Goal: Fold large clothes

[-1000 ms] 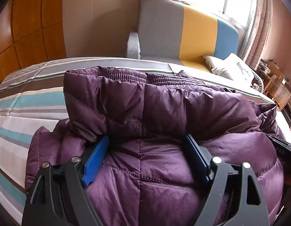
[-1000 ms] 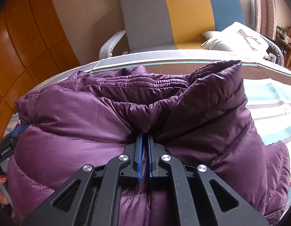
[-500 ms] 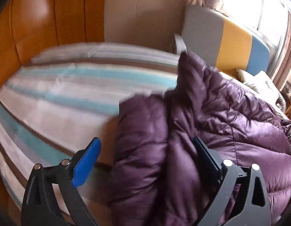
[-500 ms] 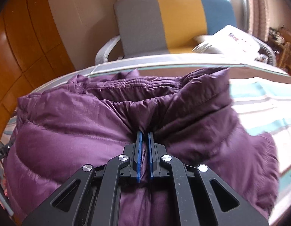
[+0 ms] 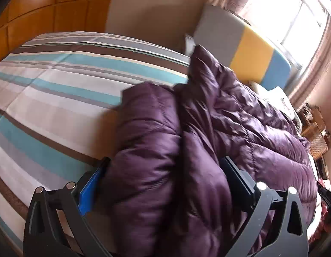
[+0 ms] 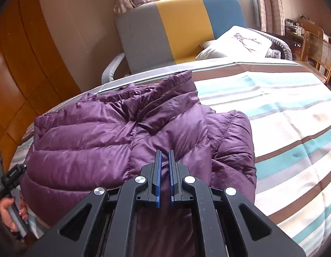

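A puffy, quilted purple down jacket (image 6: 131, 141) lies bunched on the striped bedspread (image 6: 293, 128), just in front of the grey, yellow and blue armchair (image 6: 178, 27). The right gripper (image 6: 164, 160) is pinched nearly closed on a ridge of the jacket's near edge, probably to carry that side across. The left gripper (image 5: 163, 171) stands spread wide around a thick fold at the jacket's other side; in this blurred view its pads seem not to press, so it looks released.
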Motion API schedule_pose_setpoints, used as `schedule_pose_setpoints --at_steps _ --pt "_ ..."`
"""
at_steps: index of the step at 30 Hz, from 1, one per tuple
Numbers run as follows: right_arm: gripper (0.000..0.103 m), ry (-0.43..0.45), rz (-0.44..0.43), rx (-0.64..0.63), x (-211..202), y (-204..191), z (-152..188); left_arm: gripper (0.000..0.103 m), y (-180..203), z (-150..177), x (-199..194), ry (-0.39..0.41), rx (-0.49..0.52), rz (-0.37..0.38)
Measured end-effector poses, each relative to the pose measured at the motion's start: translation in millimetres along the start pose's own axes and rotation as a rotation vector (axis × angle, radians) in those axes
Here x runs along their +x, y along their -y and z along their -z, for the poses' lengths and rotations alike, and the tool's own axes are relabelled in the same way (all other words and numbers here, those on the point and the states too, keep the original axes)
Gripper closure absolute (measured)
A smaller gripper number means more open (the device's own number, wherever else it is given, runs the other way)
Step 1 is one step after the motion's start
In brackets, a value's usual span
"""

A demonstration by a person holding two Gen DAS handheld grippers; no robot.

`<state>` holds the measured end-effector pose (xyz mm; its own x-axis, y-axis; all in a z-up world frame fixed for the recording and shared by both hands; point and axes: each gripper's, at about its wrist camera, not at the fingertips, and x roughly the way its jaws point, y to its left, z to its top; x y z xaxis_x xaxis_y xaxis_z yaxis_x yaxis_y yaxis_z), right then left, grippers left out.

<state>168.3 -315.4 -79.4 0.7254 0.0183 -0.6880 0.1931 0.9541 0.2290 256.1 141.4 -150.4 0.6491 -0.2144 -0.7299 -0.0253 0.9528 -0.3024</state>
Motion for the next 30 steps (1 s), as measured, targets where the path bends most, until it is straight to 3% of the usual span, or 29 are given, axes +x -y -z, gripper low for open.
schedule_pose_setpoints --at_steps 5,9,11,14,17,21,26,28,30 --pt "0.099 0.02 -0.064 -0.054 0.1 -29.4 -6.0 0.031 20.1 9.5 -9.3 -0.01 0.044 0.004" --pt "0.098 -0.096 0.019 -0.116 44.4 -40.3 -12.0 0.052 17.5 10.8 -16.3 -0.015 0.019 0.044" --pt "0.099 -0.133 0.004 -0.136 61.4 -38.8 -8.8 0.069 20.9 12.7 -25.1 -0.011 0.034 0.066" --pt "0.098 -0.15 0.041 -0.194 61.7 -45.1 -3.5 0.077 24.3 19.2 -43.1 -0.003 0.056 0.084" --pt "0.098 -0.188 0.031 -0.176 52.1 -43.5 5.6 0.08 16.6 32.1 -63.1 -0.013 0.034 0.122" --pt "0.098 -0.186 -0.003 -0.161 32.5 -38.6 26.8 0.078 6.6 50.5 -79.6 -0.018 0.031 0.148" --pt "0.099 -0.094 0.028 -0.152 21.6 -42.3 33.7 0.038 -7.5 57.0 -72.9 -0.01 -0.063 0.131" --pt "0.099 -0.04 0.016 -0.131 3.1 -45.7 34.6 0.033 -13.7 58.8 -71.9 -0.013 -0.1 0.14" --pt "0.098 0.02 0.001 -0.147 -18.3 -58.5 35.5 0.018 -15.6 64.0 -75.0 0.004 -0.115 0.123"
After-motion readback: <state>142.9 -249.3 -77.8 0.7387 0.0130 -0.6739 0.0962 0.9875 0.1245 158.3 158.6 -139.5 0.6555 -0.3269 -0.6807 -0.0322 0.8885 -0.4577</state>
